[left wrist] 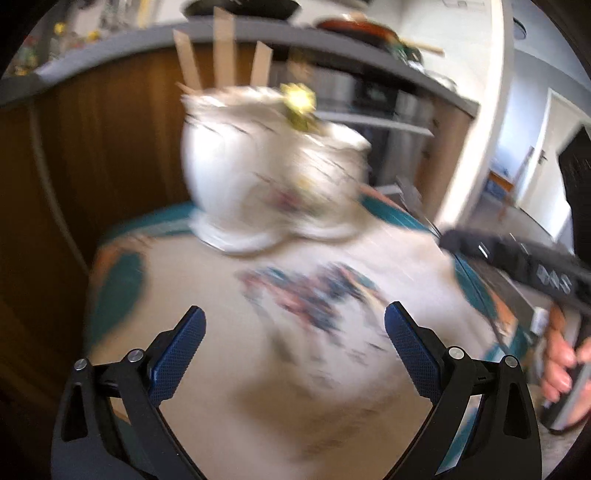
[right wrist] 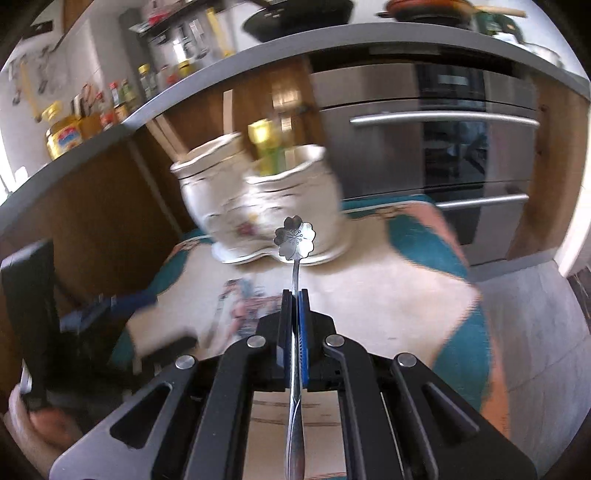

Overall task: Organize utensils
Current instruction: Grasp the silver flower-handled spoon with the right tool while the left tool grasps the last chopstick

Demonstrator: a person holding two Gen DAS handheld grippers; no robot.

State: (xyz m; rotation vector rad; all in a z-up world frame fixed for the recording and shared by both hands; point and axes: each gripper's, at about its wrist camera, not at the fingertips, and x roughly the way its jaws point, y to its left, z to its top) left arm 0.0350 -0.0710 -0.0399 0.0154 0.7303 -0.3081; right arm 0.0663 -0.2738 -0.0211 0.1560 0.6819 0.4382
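Evidently the right tool [right wrist: 294, 295] is clamped on the flower-ended spoon [right wrist: 294, 239] to carry it toward the far ceramic holder [right wrist: 258, 199], while the left tool [left wrist: 293, 325] hangs apart, empty.

A cloth [right wrist: 388, 295] covers the table; a double pot [right wrist: 258, 206] stands on the cloth at its far side; flat sticks [left wrist: 223, 48] stand up in the pot's left cup, and a small bottle-like thing [right wrist: 267, 147] pokes out of its right cup; the spoon [right wrist: 295, 243] sits between the closed fingers of the right gripper [right wrist: 294, 295], in front of the pot, its bowl pointing at the pot; the left gripper [left wrist: 295, 347] hangs over the near part of the cloth, fingers wide apart; behind the pot are cupboard fronts and an oven [right wrist: 461, 147] to the right; a counter [right wrist: 258, 48] runs above them with jars [right wrist: 64, 134] on its left end and pans [right wrist: 299, 16] further right.
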